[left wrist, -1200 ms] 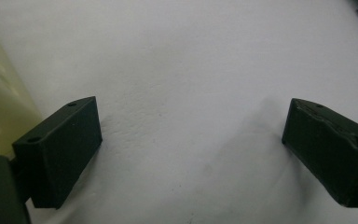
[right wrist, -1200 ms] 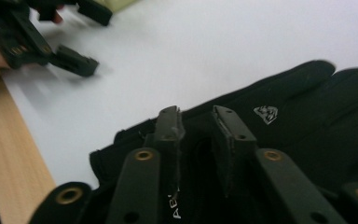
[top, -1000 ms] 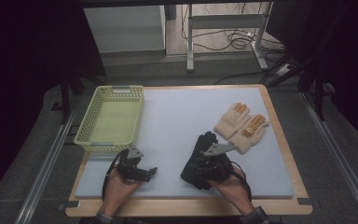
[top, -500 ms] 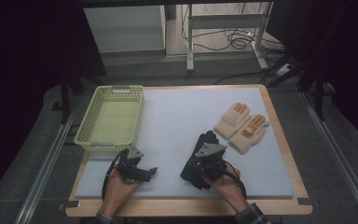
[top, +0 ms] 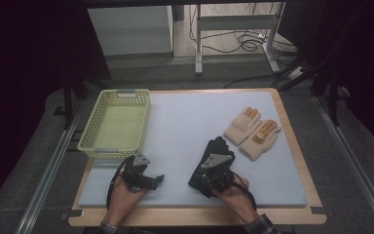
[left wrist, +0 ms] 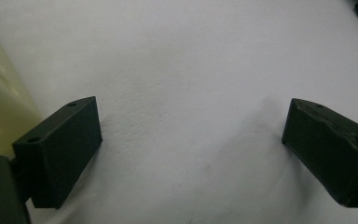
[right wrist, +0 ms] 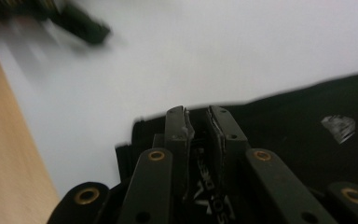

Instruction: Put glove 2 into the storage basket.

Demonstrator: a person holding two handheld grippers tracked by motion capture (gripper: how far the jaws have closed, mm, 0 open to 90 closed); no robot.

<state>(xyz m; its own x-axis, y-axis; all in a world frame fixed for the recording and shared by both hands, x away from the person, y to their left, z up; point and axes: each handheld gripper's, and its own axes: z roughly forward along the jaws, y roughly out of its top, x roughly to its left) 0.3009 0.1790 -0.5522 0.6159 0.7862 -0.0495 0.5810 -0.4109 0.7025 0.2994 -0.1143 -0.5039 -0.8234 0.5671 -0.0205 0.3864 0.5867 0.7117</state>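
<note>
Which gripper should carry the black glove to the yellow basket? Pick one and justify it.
Right. The right gripper has its jaws already closed on the black glove. The left gripper sits open over bare mat, though nearer the yellow basket.

The left hand (top: pixel 121 192) holds the left gripper (top: pixel 157 179) low, its black jaws spread wide apart and pointing to the right. The right hand (top: pixel 233 195) holds the right gripper (top: pixel 213 148) pointing forward, its jaws pressed nearly together.
</note>
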